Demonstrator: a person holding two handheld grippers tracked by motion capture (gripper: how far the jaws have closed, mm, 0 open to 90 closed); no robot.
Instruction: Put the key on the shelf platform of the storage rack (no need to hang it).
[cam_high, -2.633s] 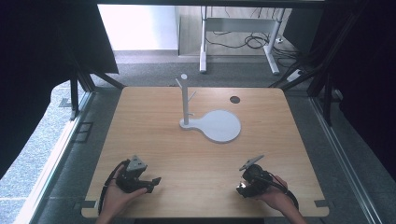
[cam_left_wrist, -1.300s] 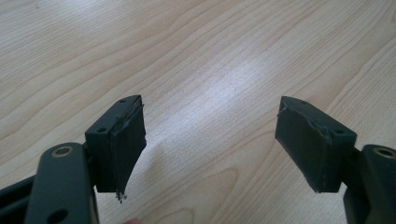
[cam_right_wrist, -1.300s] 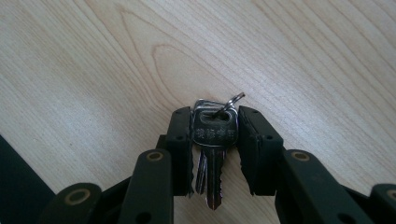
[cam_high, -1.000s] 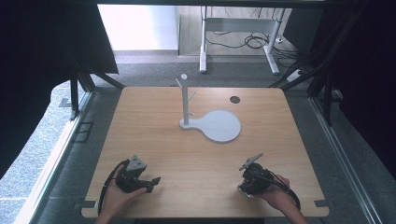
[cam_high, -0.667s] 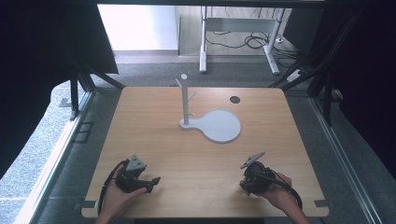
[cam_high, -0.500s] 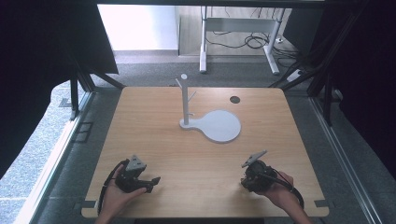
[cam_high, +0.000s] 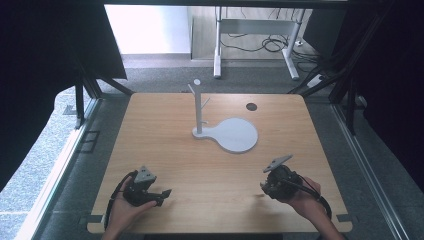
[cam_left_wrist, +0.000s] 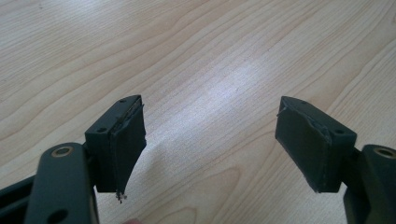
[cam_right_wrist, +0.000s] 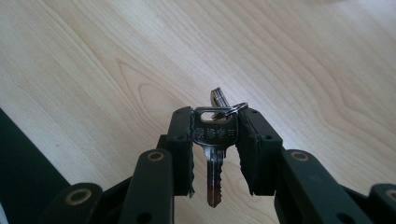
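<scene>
The right hand-held gripper (cam_high: 270, 186) is sitting at about 4 o'clock on the worktop (cam_high: 210, 165), near the front edge, with the person's right hand (cam_high: 305, 200) wrapping its body from behind and the forearm entering from the bottom right. Its jaws are pointing toward 9 o'clock, and the grey three-cornered plate (cam_high: 278, 162) on top is tilting up.

In the right gripper view, the right hand-held gripper (cam_right_wrist: 215, 144) is clamping a silver key (cam_right_wrist: 214, 154) by its flat head, the pads pressing on both sides of the head. The key is hanging blade-down between the jaws, clear of the worktop surface. The head is carrying a line of stamped characters, too small to be read. A thin split ring (cam_right_wrist: 229, 110) is passing through the hole in the head, and the tip of a second key (cam_right_wrist: 217, 97) is showing just behind it at 12 o'clock.

The left hand-held gripper (cam_high: 161, 194) is lying at about 8 o'clock on the worktop, held by the left hand (cam_high: 125, 210) coming in from the bottom edge, jaws pointing toward 3 o'clock. In the left gripper view, the left hand-held gripper (cam_left_wrist: 210, 140) is standing wide apart with nothing between the pads, only bare wood grain beneath.

A white stand (cam_high: 199, 107) with short pegs is rising upright from a round white base (cam_high: 237, 135) near the worktop centre, well apart from both grippers. A small dark disc (cam_high: 251, 106) is lying at 1 o'clock.
</scene>
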